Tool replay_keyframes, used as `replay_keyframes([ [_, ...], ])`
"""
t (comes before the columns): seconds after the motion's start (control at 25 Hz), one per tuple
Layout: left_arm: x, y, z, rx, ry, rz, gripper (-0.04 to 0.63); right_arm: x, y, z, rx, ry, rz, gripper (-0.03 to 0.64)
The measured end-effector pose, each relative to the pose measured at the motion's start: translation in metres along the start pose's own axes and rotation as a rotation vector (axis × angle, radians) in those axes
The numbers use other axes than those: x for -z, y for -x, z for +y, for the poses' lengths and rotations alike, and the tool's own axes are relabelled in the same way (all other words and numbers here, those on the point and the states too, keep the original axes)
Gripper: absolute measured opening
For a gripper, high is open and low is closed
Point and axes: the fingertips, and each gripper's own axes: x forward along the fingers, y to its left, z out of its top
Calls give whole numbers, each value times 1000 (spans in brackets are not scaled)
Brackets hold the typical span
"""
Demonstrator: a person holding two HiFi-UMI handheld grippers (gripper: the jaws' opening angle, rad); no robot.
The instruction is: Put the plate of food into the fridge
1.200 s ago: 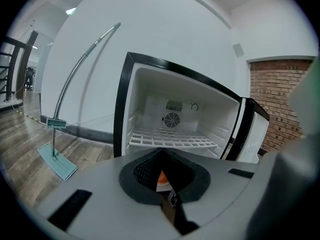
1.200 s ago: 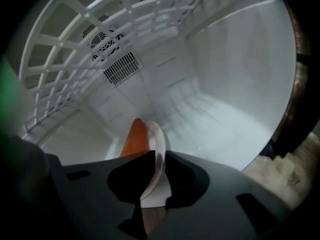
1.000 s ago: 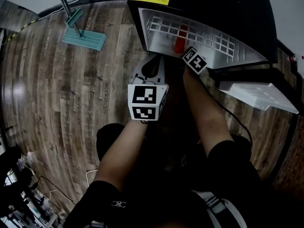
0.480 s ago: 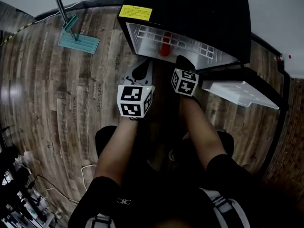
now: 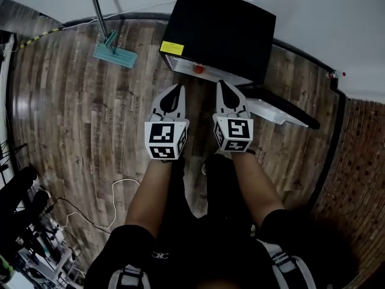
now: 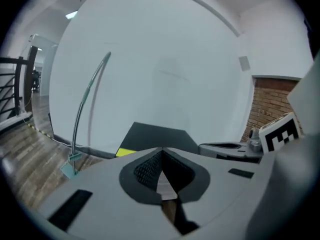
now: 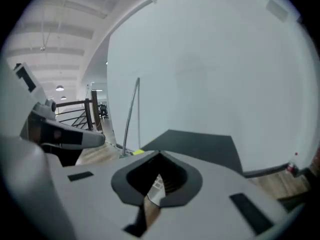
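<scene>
The small black fridge (image 5: pixel 219 32) stands on the wood floor by the white wall, its door (image 5: pixel 283 110) swung open to the right. Only a red item (image 5: pixel 198 68) shows at its open front; I cannot make out a plate. My left gripper (image 5: pixel 179 88) and right gripper (image 5: pixel 221 83) hang side by side just short of the opening, both shut with nothing held. The left gripper view has its gripper (image 6: pixel 161 149) below the fridge top (image 6: pixel 157 134). In the right gripper view its gripper (image 7: pixel 159 154) points at the fridge top (image 7: pixel 200 144).
A teal mop (image 5: pixel 114 53) leans on the wall left of the fridge. Cables (image 5: pixel 90 203) and dark gear lie on the floor at the lower left. A brick wall (image 5: pixel 355 161) closes the right side. The person's legs are under the grippers.
The right gripper has come out of the fridge's open front and both grippers have drawn back. The view has risen, so the fridge looks smaller and its inside is almost hidden.
</scene>
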Motion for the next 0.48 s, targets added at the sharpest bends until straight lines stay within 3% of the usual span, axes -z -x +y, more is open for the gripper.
replay_keyframes([
  [0.24, -163, 75, -69, 16, -23, -67, -3, -181, 107, 0, 37, -36, -109, 12],
  [0.48, -279, 117, -129, 65, -70, -148, -3, -298, 181, -9, 66, -49, -179, 12],
])
